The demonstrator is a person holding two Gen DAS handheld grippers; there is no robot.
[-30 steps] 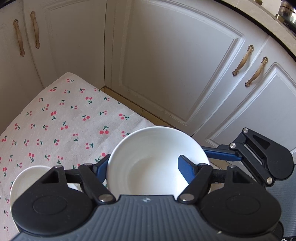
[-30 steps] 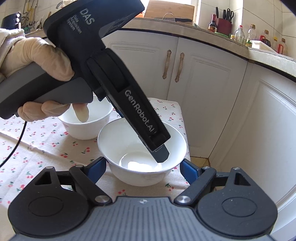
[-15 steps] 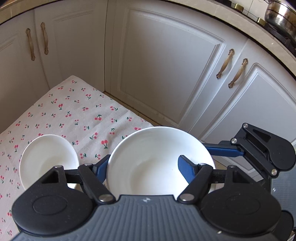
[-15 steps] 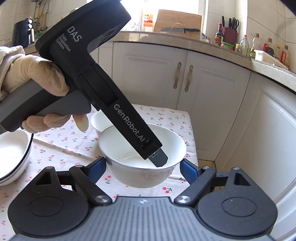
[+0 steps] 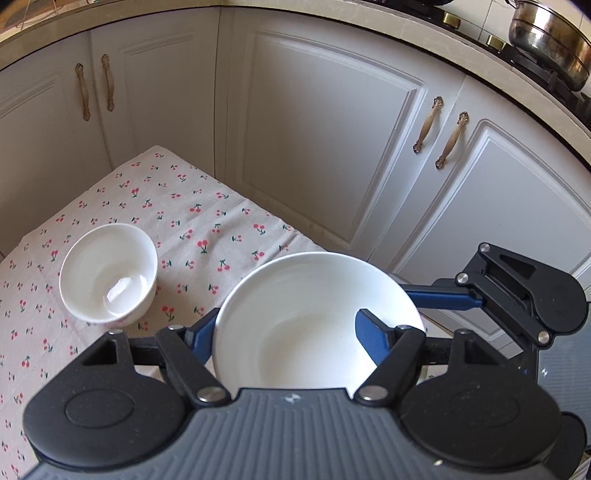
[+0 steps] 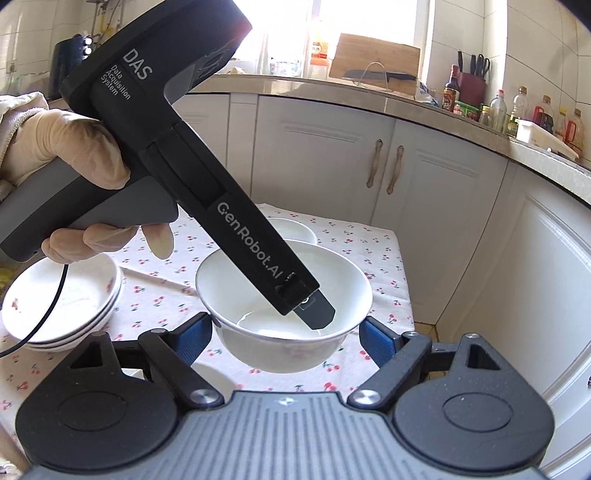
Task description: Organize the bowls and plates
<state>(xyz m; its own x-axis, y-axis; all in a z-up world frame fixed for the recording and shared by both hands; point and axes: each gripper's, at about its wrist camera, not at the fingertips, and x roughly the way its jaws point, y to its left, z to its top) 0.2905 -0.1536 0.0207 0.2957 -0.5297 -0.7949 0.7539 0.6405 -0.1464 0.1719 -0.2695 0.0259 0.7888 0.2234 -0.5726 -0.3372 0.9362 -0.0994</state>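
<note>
My left gripper (image 5: 284, 334) is shut on the rim of a white bowl (image 5: 317, 321), one finger inside and one outside, and holds it in the air above the cherry-print tablecloth (image 5: 207, 221). The same bowl shows in the right wrist view (image 6: 282, 295), with the left gripper's finger (image 6: 317, 314) inside it. My right gripper (image 6: 286, 338) is open, its fingers either side of the bowl without touching it. A second white bowl (image 5: 109, 273) stands on the cloth to the left. A stack of white plates (image 6: 62, 302) sits at the left of the table.
White cabinet doors (image 5: 321, 133) stand close behind and right of the table. The table's right edge (image 6: 406, 280) drops to the floor. A steel pot (image 5: 550, 33) sits on the counter. Bottles (image 6: 498, 107) and a cutting board (image 6: 373, 55) line the far counter.
The left gripper has lifted the bowl off the cloth and higher. The second bowl and the plate stack have come into view below. The right gripper stays open around the bowl.
</note>
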